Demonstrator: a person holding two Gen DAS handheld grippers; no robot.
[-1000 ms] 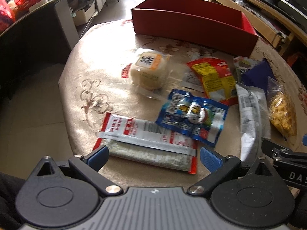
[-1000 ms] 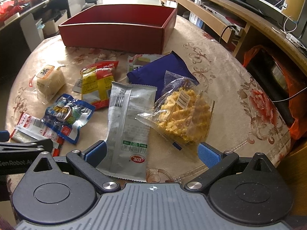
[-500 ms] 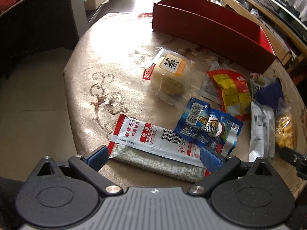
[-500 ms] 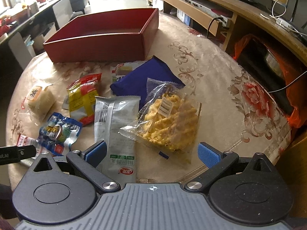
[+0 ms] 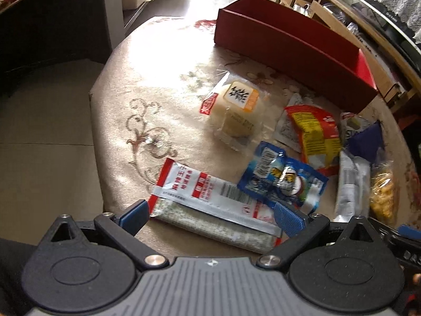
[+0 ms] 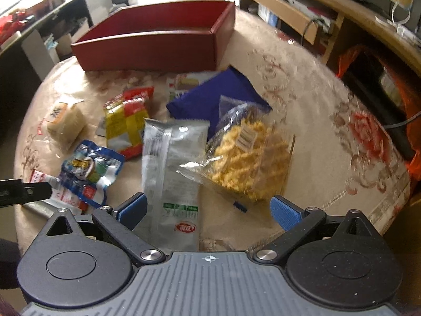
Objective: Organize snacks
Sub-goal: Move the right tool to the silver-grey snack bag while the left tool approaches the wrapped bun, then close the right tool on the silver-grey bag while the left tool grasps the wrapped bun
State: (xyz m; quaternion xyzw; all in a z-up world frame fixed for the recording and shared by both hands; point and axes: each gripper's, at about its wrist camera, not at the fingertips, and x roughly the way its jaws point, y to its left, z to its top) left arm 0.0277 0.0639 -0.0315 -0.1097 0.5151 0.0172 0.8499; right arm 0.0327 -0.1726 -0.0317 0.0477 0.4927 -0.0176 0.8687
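Several snack packs lie on the round table. My left gripper (image 5: 210, 216) is open and empty, its jaws on either side of a long red-and-white packet (image 5: 210, 205). Beyond it lie a blue pouch (image 5: 282, 181), a wrapped cake (image 5: 236, 108) and a red-and-yellow bag (image 5: 315, 134). My right gripper (image 6: 208, 210) is open and empty over a grey packet (image 6: 171, 166), with a clear bag of yellow snacks (image 6: 247, 158) to its right and a dark blue pack (image 6: 210, 100) behind. An open red box (image 6: 155, 44) stands at the far side; it also shows in the left wrist view (image 5: 294, 44).
The table edge (image 5: 97, 142) drops to tiled floor on the left. A wooden shelf unit (image 6: 302, 18) and an orange bag (image 6: 368, 60) stand to the right of the table. The left gripper's finger (image 6: 23, 192) shows at the right view's left edge.
Both grippers have moved closer to the table and forward over the snacks. The left gripper's jaws now sit around the long red-and-white packet. Nothing has been picked up.
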